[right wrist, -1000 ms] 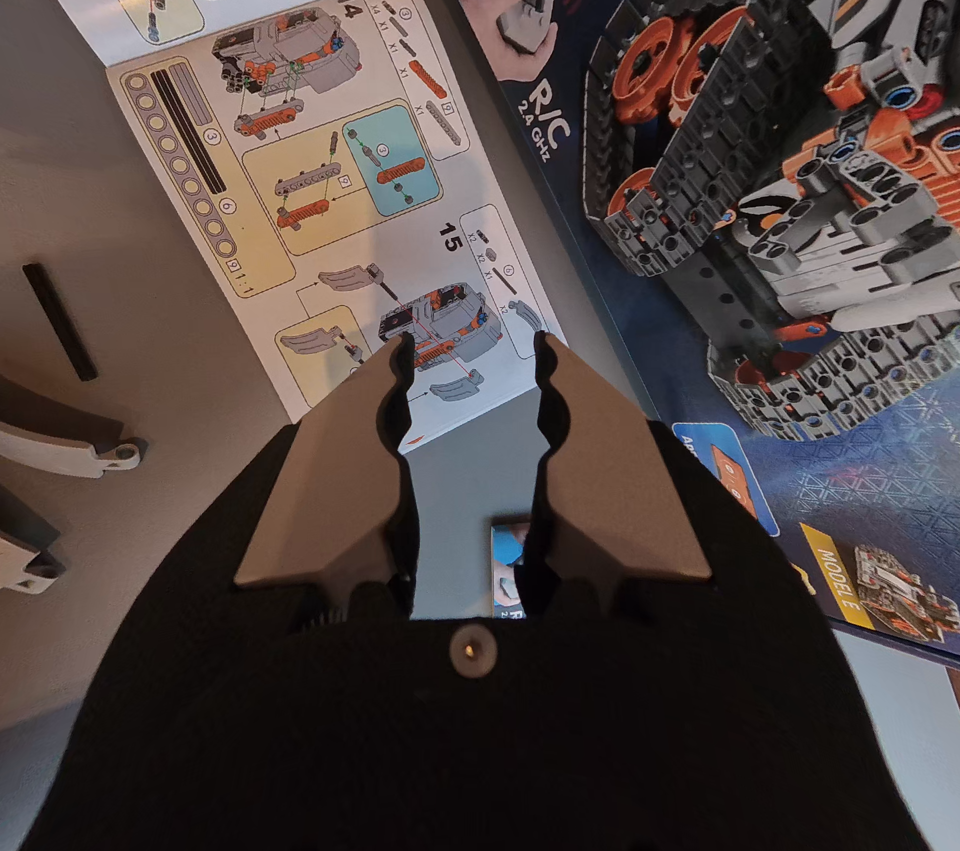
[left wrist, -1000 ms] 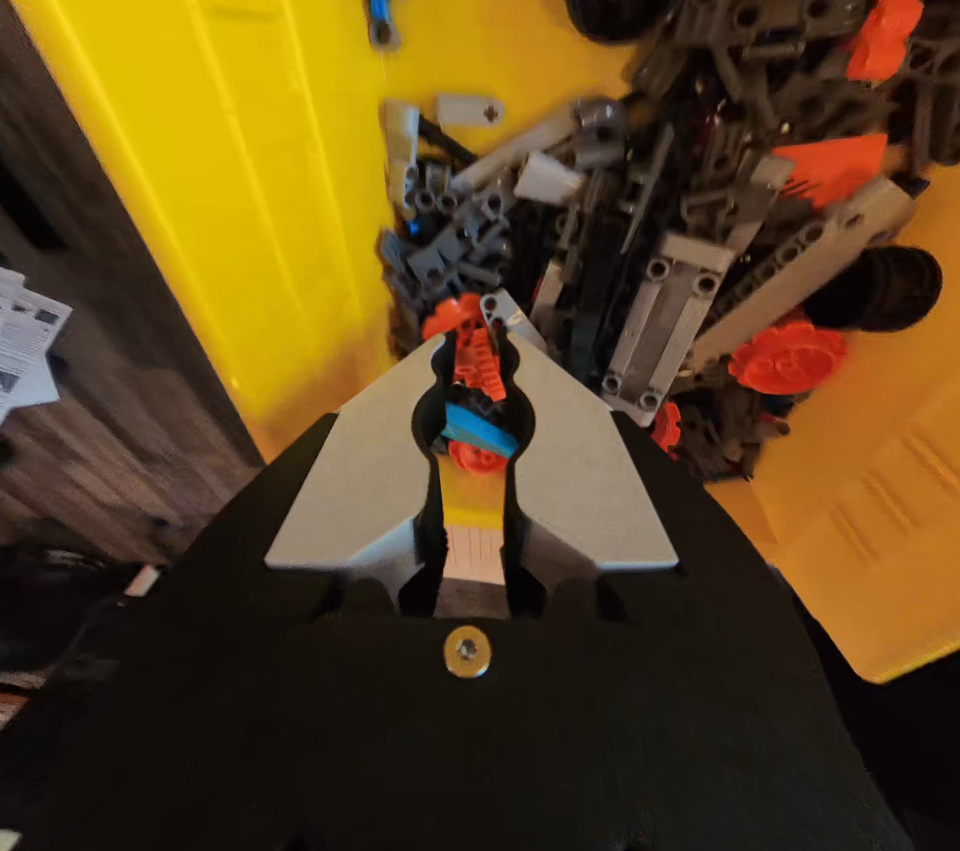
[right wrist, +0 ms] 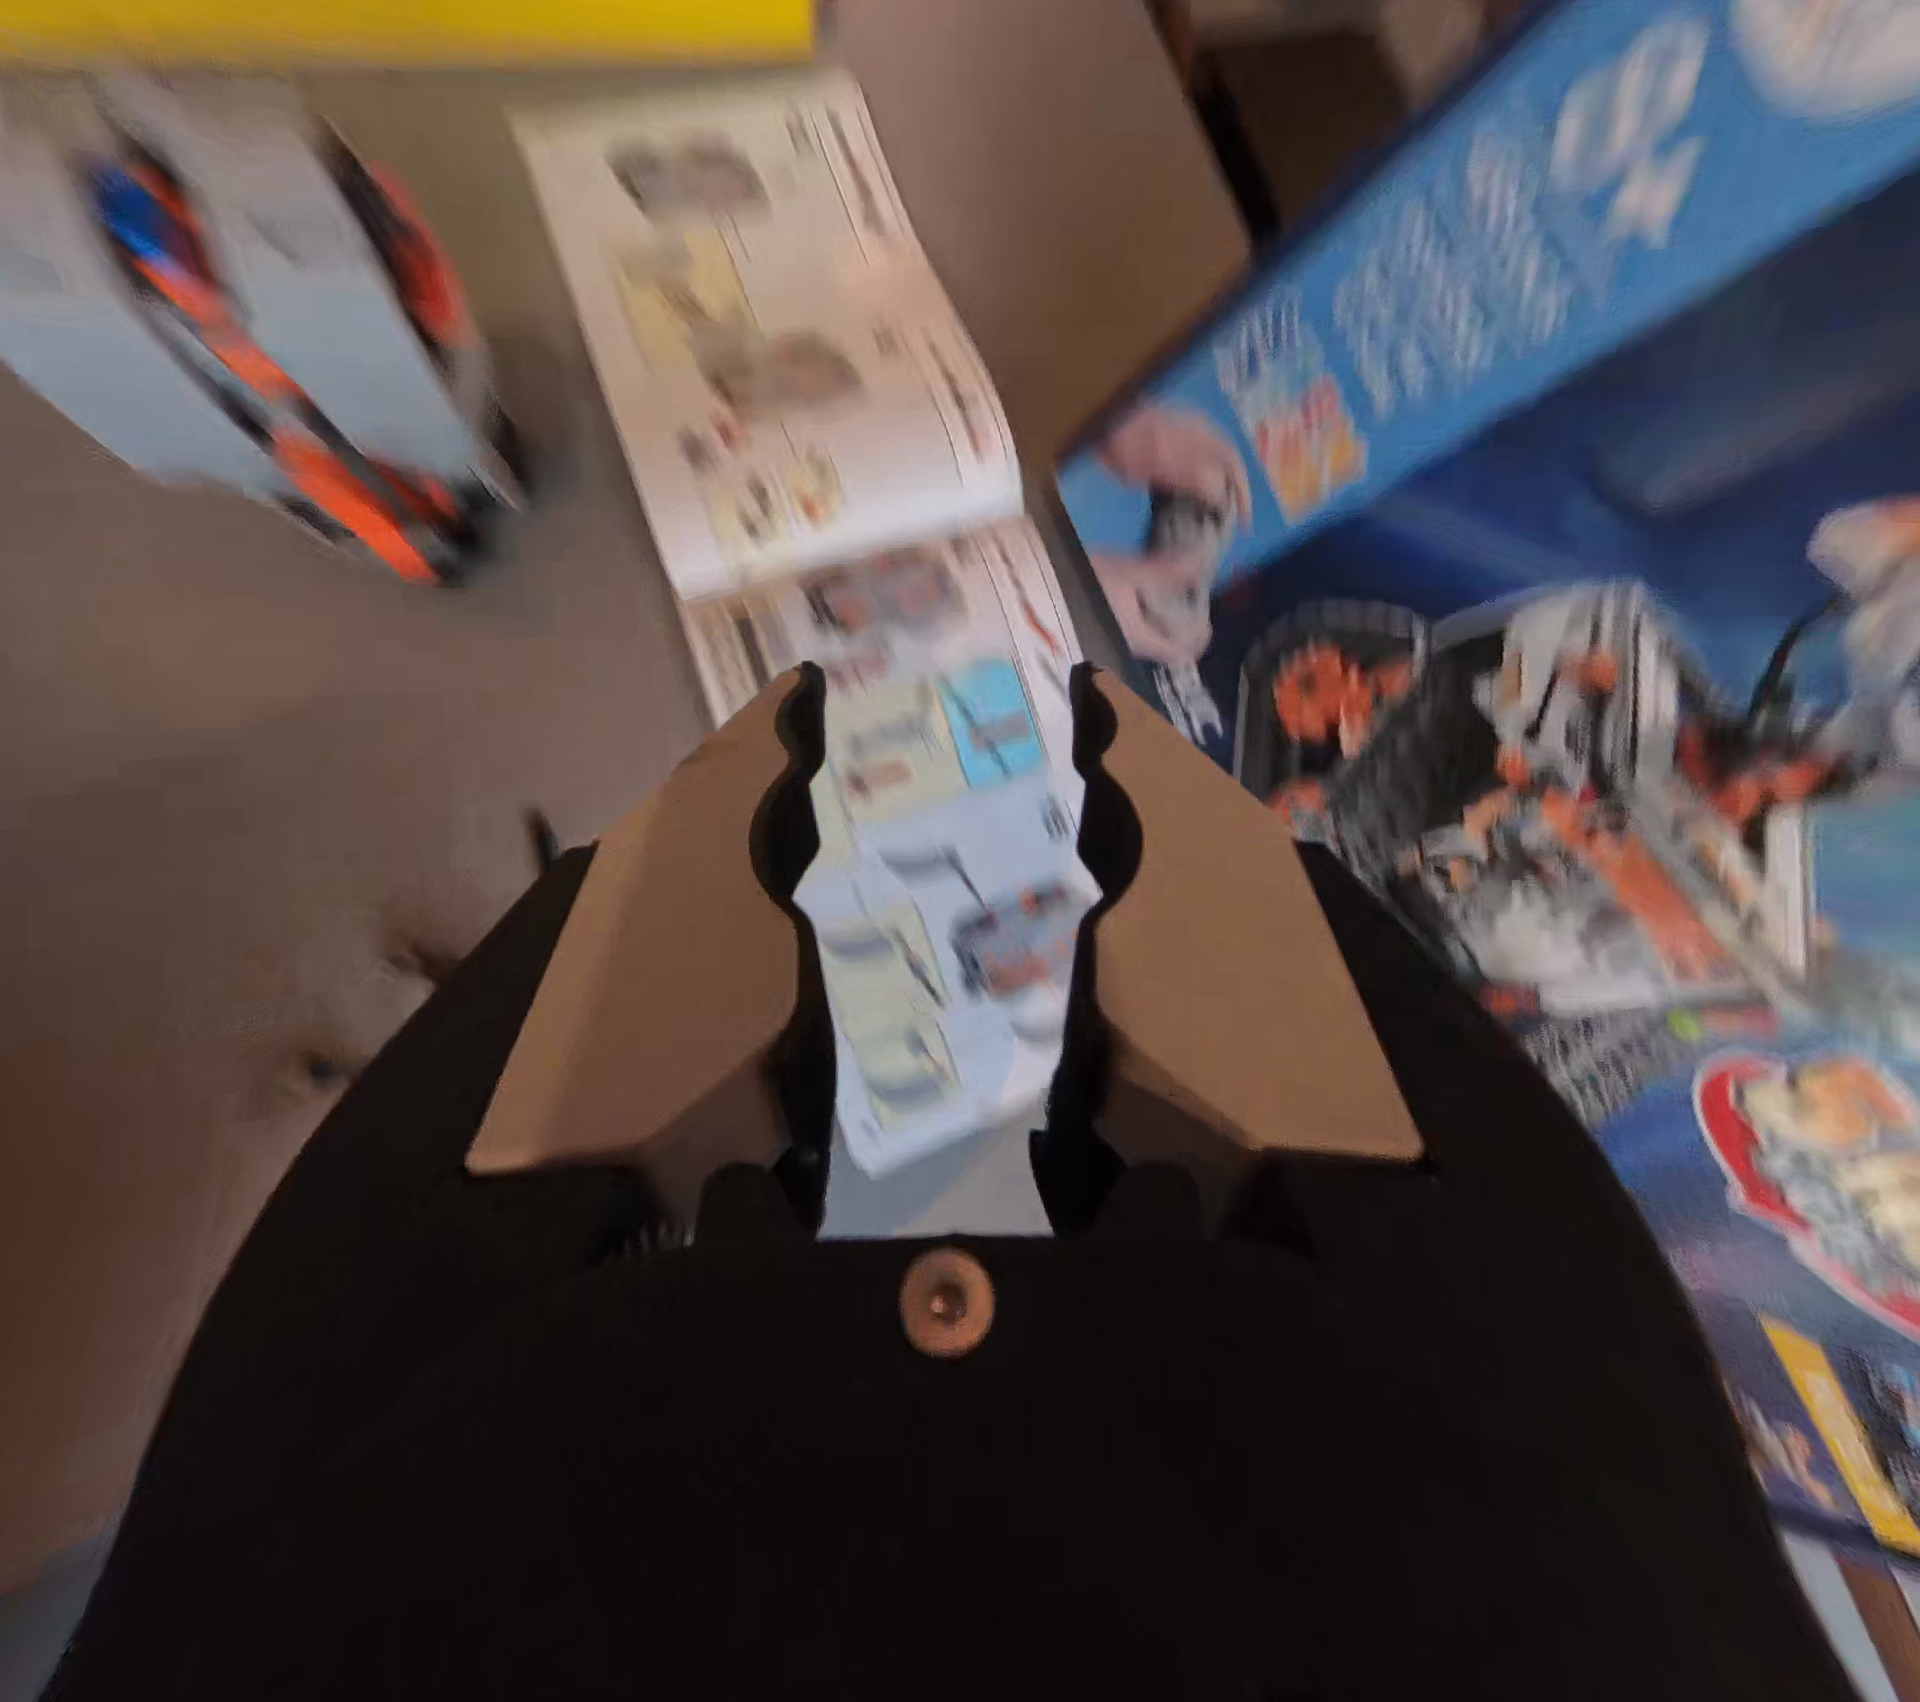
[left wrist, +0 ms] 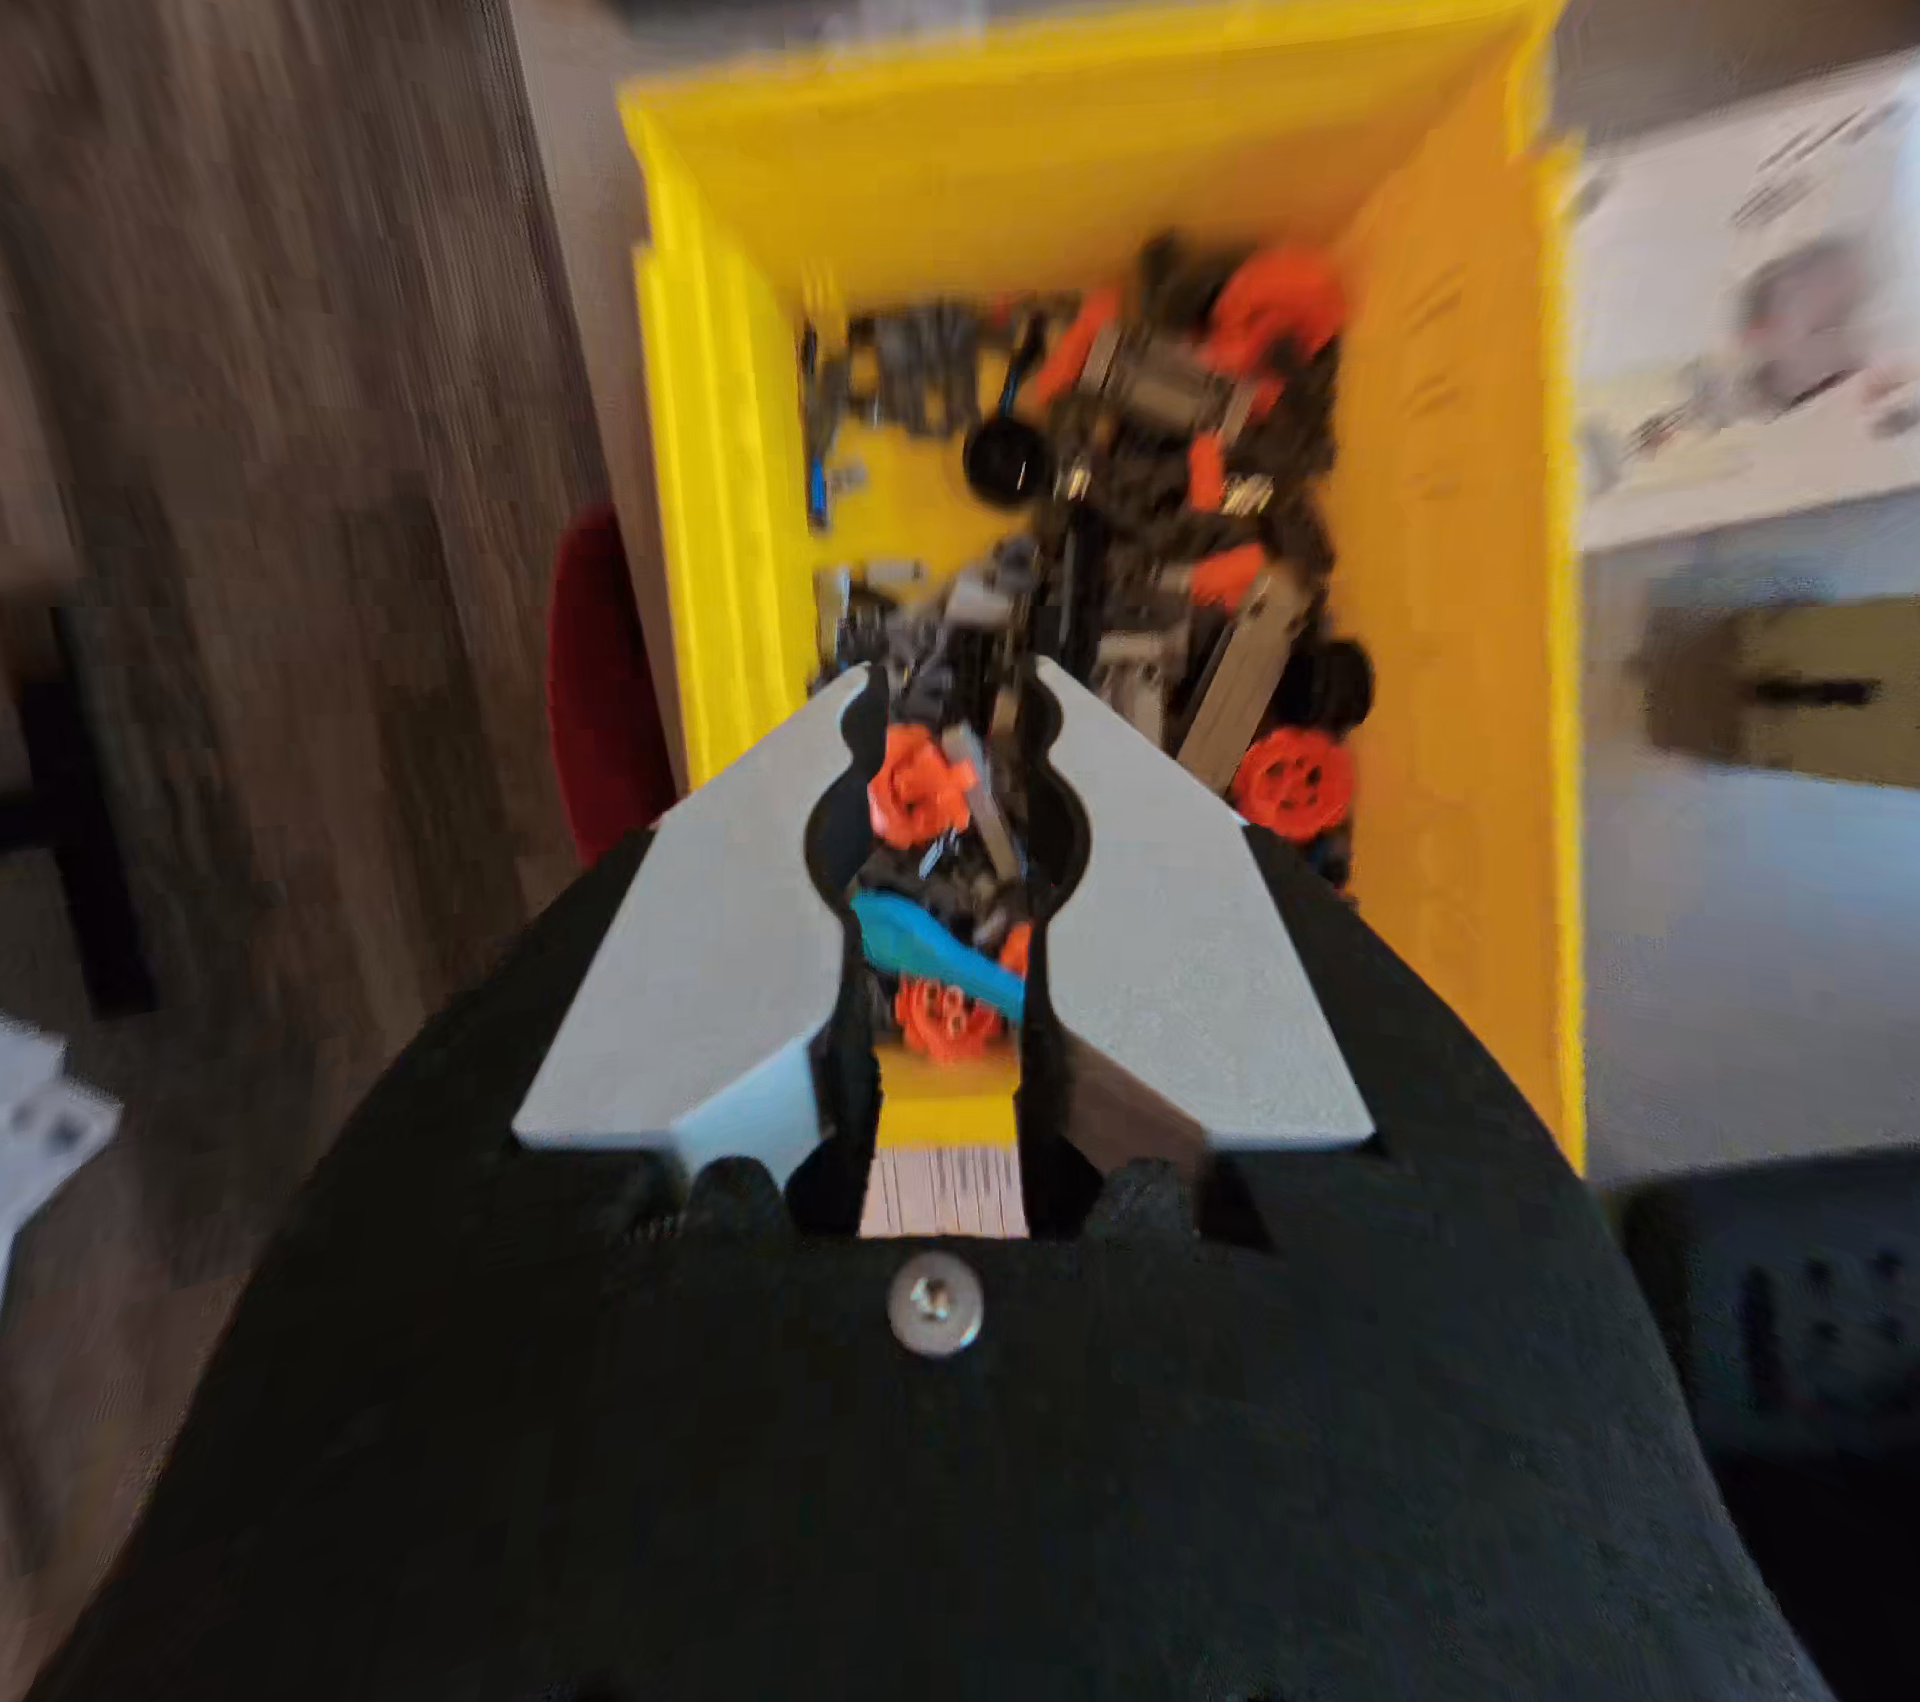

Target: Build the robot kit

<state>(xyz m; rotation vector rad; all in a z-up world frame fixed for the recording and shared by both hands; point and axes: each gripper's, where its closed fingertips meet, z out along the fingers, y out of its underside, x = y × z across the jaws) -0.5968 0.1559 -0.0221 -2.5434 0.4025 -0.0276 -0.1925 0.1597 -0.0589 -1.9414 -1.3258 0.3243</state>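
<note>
The left wrist view looked forward and down along the left gripper (left wrist: 951, 696) from above the near end of the yellow bin (left wrist: 1455, 509), taking in its whole interior, with wood flooring to the left. The right wrist view looked down along the right gripper (right wrist: 945, 686) at the grey table (right wrist: 260, 769), above the open instruction booklet (right wrist: 831, 426) and beside the blue box (right wrist: 1558, 281). Both views were motion-blurred. They shared the yellow bin, which showed as a wall at the top left of the right view.
</note>
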